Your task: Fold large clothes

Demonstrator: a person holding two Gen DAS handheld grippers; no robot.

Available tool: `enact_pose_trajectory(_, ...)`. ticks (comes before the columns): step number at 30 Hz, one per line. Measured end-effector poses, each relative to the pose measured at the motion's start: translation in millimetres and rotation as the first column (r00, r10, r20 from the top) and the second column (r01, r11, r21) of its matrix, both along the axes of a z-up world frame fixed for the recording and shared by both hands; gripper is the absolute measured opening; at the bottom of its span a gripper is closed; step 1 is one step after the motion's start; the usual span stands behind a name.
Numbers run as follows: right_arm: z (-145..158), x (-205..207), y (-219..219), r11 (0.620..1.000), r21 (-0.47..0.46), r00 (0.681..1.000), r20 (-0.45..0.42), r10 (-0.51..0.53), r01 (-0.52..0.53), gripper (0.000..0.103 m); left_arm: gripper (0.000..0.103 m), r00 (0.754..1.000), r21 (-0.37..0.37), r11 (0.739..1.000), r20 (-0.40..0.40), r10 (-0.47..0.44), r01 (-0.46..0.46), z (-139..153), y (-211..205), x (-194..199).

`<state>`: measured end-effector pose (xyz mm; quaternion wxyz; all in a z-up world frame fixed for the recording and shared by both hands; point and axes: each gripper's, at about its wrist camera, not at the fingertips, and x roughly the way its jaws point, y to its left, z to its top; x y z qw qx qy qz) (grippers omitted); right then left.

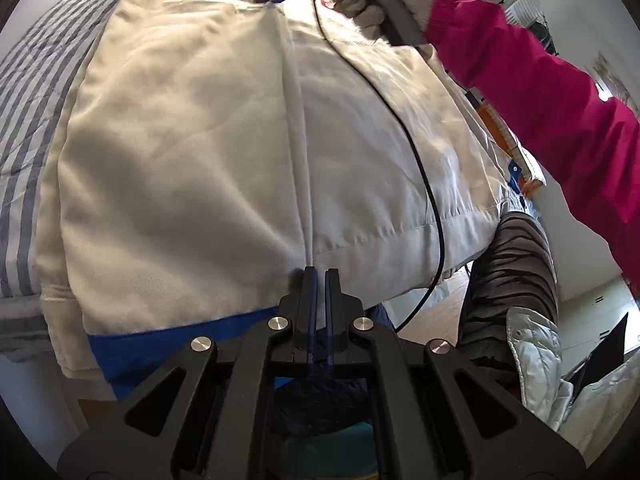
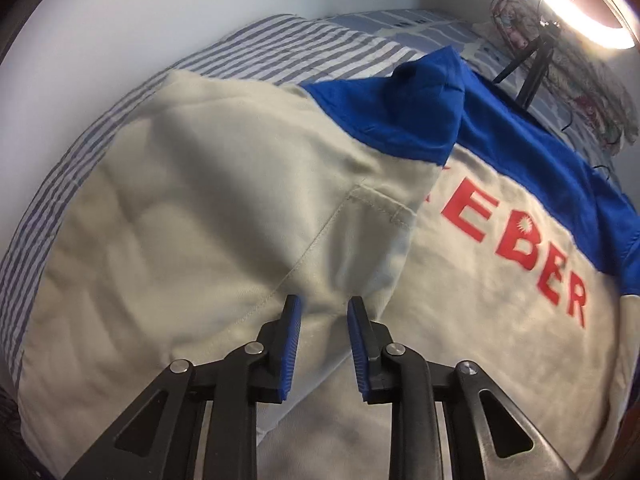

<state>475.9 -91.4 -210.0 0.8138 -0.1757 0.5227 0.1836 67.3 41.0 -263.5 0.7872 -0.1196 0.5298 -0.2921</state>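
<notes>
Red letters "EBER" (image 2: 516,248) cross the beige jacket (image 2: 200,220) — left tongs (image 1: 320,276) clenched, right tongs (image 2: 324,308) released.

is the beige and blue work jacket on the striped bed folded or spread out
Partly folded: one beige panel of the beige and blue work jacket lies doubled over, covering the start of the red lettering.

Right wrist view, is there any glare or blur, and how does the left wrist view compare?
Right wrist view: a glowing ring lamp flares out the top right corner, and the red lettering on the cream and blue jacket is slightly smeared. Left wrist view: sharper, evenly lit, soft shadows across the cream fabric.
</notes>
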Motion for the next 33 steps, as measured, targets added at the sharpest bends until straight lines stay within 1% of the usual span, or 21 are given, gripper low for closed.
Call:
enact_pose_trajectory(2, 16.6, 0.4, 1.3, 0.996, 0.088, 1.000, 0.005, 0.007, -0.008, 0.025, 0.000, 1.000, -0.021, 1.000, 0.018, 0.018, -0.018, 6.7, 9.1, 1.8)
enact_pose_trajectory(3, 24.8, 0.6, 3.4, 0.993, 0.120, 1.000, 0.020, 0.013, -0.015, 0.028, 0.000, 0.999, -0.020, 0.999, 0.039, 0.035, -0.034, 14.1, 16.3, 4.6)
enact_pose_trajectory(5, 37.1, 1.2, 5.5, 0.991, 0.133, 0.998, 0.070, -0.007, -0.002, 0.034, 0.000, 0.991, -0.013, 0.996, 0.094, 0.091, -0.090, 31.5, 34.1, 13.4)
enact_pose_trajectory(6, 40.7, 2.6, 4.4, 0.989, 0.145, 0.996, 0.088, -0.026, 0.013, 0.035, 0.001, 0.985, -0.011, 0.993, 0.122, 0.121, -0.121, 40.4, 43.9, 21.1)
enact_pose_trajectory(7, 41.9, 4.2, 3.5, 0.986, 0.162, 0.995, 0.091, -0.043, 0.028, 0.036, 0.006, 0.977, -0.005, 0.988, 0.146, 0.153, -0.154, 48.0, 53.3, 30.4)
enact_pose_trajectory(9, 42.2, 9.9, -7.2, 0.974, 0.214, 0.991, 0.087, -0.101, 0.081, 0.040, 0.010, 0.953, 0.005, 0.971, 0.189, 0.235, -0.240, 63.2, 73.8, 57.8)
enact_pose_trajectory(11, 40.6, 12.7, -16.4, 0.962, 0.240, 0.984, 0.092, -0.154, 0.128, 0.042, 0.010, 0.933, 0.003, 0.957, 0.221, 0.284, -0.291, 75.4, 87.9, 83.8)
enact_pose_trajectory(13, 35.2, 13.3, -27.3, 0.951, 0.260, 0.977, 0.090, -0.194, 0.165, 0.046, 0.010, 0.916, 0.004, 0.948, 0.260, 0.307, -0.319, 87.4, 95.9, 110.4)
enact_pose_trajectory(15, 27.4, 15.8, -41.0, 0.938, 0.285, 0.972, 0.071, -0.224, 0.196, 0.054, 0.010, 0.899, -0.010, 0.938, 0.282, 0.336, -0.347, 97.0, 102.3, 142.9)
enact_pose_trajectory(17, 22.6, 20.8, -51.5, 0.931, 0.293, 0.968, 0.056, -0.243, 0.216, 0.055, 0.015, 0.897, -0.032, 0.934, 0.271, 0.350, -0.355, 100.3, 109.2, 173.0)
enact_pose_trajectory(19, 17.8, 20.1, -58.7, 0.925, 0.301, 0.966, 0.039, -0.254, 0.231, 0.055, 0.035, 0.895, -0.032, 0.933, 0.274, 0.353, -0.358, 103.5, 111.7, 208.7)
enact_pose_trajectory(20, 16.5, 18.0, -61.2, 0.923, 0.305, 0.966, 0.034, -0.257, 0.235, 0.055, 0.037, 0.892, -0.032, 0.930, 0.274, 0.359, -0.365, 105.1, 113.0, 223.3)
enact_pose_trajectory(23, 9.4, 17.3, -67.8, 0.912, 0.328, 0.964, 0.007, -0.265, 0.248, 0.055, 0.038, 0.892, -0.052, 0.921, 0.232, 0.388, -0.387, 96.7, 120.8, 268.8)
enact_pose_trajectory(24, 6.8, 19.7, -69.3, 0.908, 0.335, 0.963, 0.000, -0.268, 0.253, 0.055, 0.038, 0.890, -0.068, 0.913, 0.205, 0.407, -0.402, 92.0, 125.1, 285.9)
enact_pose_trajectory(26, 2.3, 19.9, -72.0, 0.895, 0.358, 0.961, -0.021, -0.277, 0.266, 0.055, 0.038, 0.885, -0.112, 0.894, 0.134, 0.445, -0.433, 80.4, 134.7, 313.8)
enact_pose_trajectory(28, -3.1, 21.8, -75.7, 0.878, 0.391, 0.958, -0.050, -0.281, 0.278, 0.055, 0.038, 0.873, -0.162, 0.869, 0.068, 0.483, -0.468, 66.6, 144.3, 339.3)
enact_pose_trajectory(30, -8.7, 24.2, -77.7, 0.854, 0.432, 0.956, -0.088, -0.280, 0.290, 0.055, 0.038, 0.874, -0.210, 0.855, 0.001, 0.486, -0.475, 54.1, 147.4, 359.1)
enact_pose_trajectory(32, -9.8, 23.3, -77.2, 0.840, 0.455, 0.955, -0.107, -0.277, 0.295, 0.054, 0.038, 0.876, -0.255, 0.840, -0.069, 0.478, -0.478, 42.1, 148.8, 378.0)
enact_pose_trajectory(33, -10.8, 24.4, -76.9, 0.834, 0.466, 0.955, -0.116, -0.273, 0.295, 0.050, 0.038, 0.878, -0.254, 0.842, -0.086, 0.471, -0.476, 37.4, 148.1, 386.0)
